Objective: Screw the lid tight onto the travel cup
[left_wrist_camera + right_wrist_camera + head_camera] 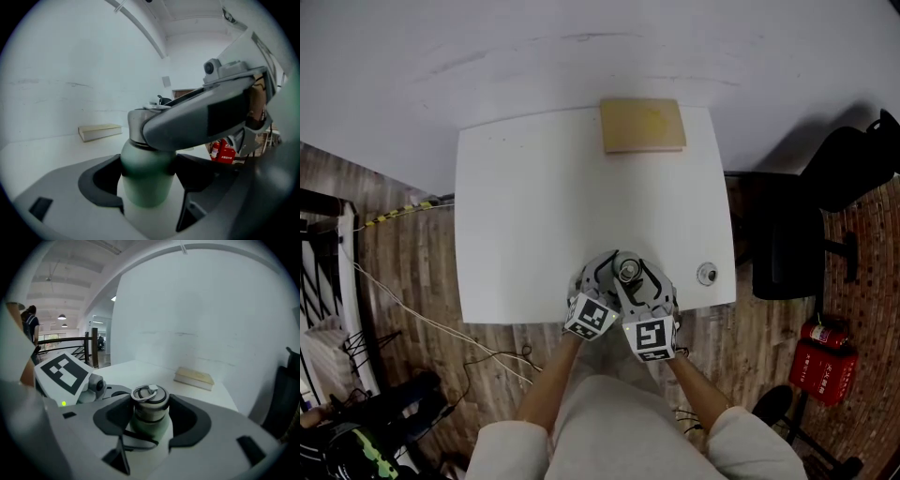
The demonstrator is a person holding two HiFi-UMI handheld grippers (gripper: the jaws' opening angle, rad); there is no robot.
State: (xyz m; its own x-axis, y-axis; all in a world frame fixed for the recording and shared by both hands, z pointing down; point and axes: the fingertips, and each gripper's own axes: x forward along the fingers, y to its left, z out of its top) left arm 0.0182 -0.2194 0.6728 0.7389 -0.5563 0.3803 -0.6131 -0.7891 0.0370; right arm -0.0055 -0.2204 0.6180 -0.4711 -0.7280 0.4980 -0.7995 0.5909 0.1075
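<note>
At the near edge of the white table (534, 187), the left gripper (149, 182) clamps the green travel cup (146, 164) while the right gripper's (150, 415) 2 jaws pinch its lid (150, 399); twist squarely about the cup's axis without letting the body turn.

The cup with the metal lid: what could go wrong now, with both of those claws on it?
1. The right gripper pinches the smooth lid; its grip might slip, leaving the lid loose.
2. The left gripper clamps the rounded travel cup; if that hold slips, the cup may spin with the lid.
3. The cup stands near the front edge of the table, so a jerk could knock it off.
</note>
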